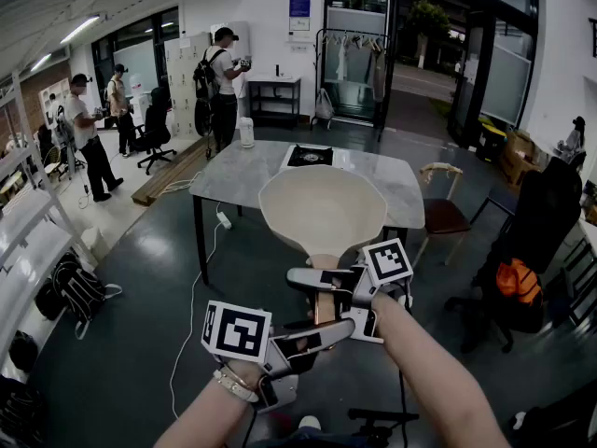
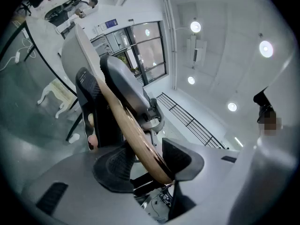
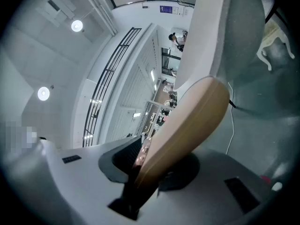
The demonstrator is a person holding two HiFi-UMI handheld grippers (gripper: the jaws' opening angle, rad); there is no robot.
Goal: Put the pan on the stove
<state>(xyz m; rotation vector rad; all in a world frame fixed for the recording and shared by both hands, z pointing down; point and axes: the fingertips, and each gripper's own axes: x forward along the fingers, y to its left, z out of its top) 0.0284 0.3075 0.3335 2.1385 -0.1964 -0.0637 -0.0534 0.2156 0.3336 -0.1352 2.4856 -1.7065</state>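
Observation:
A cream pan (image 1: 322, 208) with a wooden handle (image 1: 324, 299) hangs in the air in front of me, tilted with its bowl away from me. My right gripper (image 1: 322, 280) is shut on the handle close to the bowl. Lower on the handle, near its end, my left gripper (image 1: 320, 332) is shut on it too. In the left gripper view the handle (image 2: 136, 135) runs between the pads of the left gripper (image 2: 150, 162). In the right gripper view the handle (image 3: 187, 130) is clamped in the right gripper (image 3: 150, 167). The black stove (image 1: 310, 156) sits on the far side of the marble table (image 1: 233, 183), beyond the pan.
A white jug (image 1: 246, 132) stands at the table's far left corner. A wooden chair (image 1: 440, 205) is at the table's right. A cable (image 1: 191, 297) trails over the floor at the left, near a black backpack (image 1: 79, 289). People stand at the back left.

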